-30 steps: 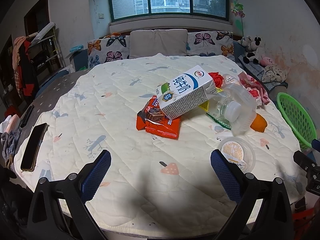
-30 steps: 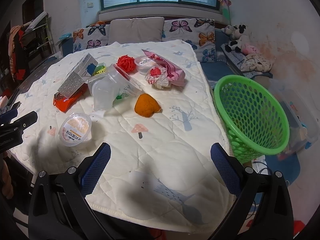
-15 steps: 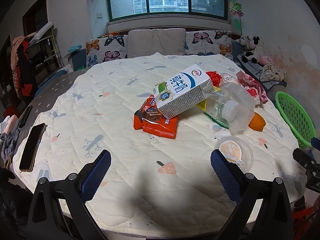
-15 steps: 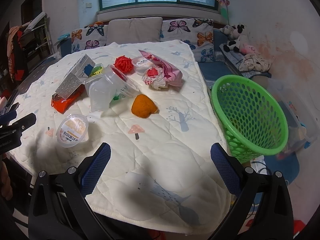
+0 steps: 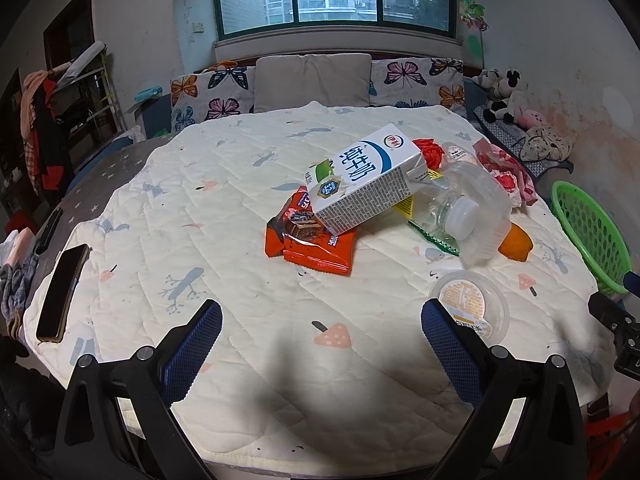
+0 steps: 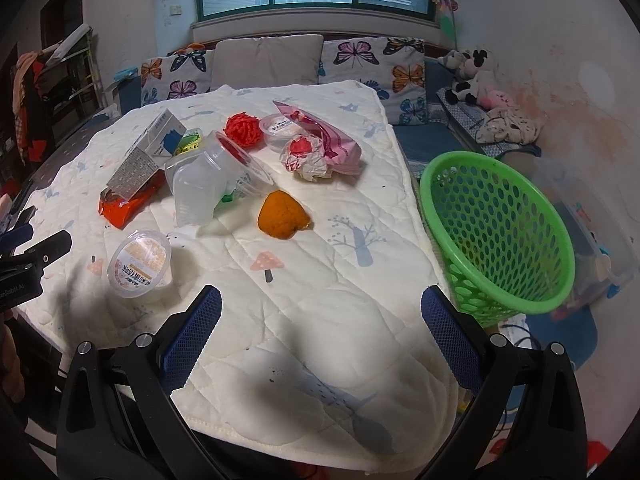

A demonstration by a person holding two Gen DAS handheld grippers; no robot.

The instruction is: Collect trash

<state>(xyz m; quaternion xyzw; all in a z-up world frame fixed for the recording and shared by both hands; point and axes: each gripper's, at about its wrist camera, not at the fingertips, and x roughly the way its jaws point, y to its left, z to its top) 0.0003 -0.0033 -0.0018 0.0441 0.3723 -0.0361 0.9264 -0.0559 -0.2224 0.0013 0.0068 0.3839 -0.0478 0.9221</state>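
Observation:
Trash lies on the quilted table [image 5: 240,280]: a milk carton [image 5: 364,180] leaning on an orange-red snack wrapper [image 5: 312,240], a clear plastic tub [image 5: 472,212], an orange peel [image 6: 282,214], a sealed pudding cup [image 6: 140,264], a red mesh ball [image 6: 242,130], a crumpled wrapper [image 6: 306,158] and a pink bag [image 6: 332,136]. A green basket [image 6: 496,232] stands off the table's right edge. My left gripper [image 5: 320,336] is open and empty above the near edge. My right gripper [image 6: 320,328] is open and empty, left of the basket.
A phone [image 5: 62,292] lies at the table's left edge. A sofa with butterfly cushions [image 5: 312,80] stands behind the table, stuffed toys [image 6: 480,92] at its right. A clothes rack [image 5: 48,120] is at the left. A clear storage box [image 6: 592,232] sits behind the basket.
Both grippers have moved slightly forward over the table, so the trash looks a little nearer. Nothing was grasped or moved.

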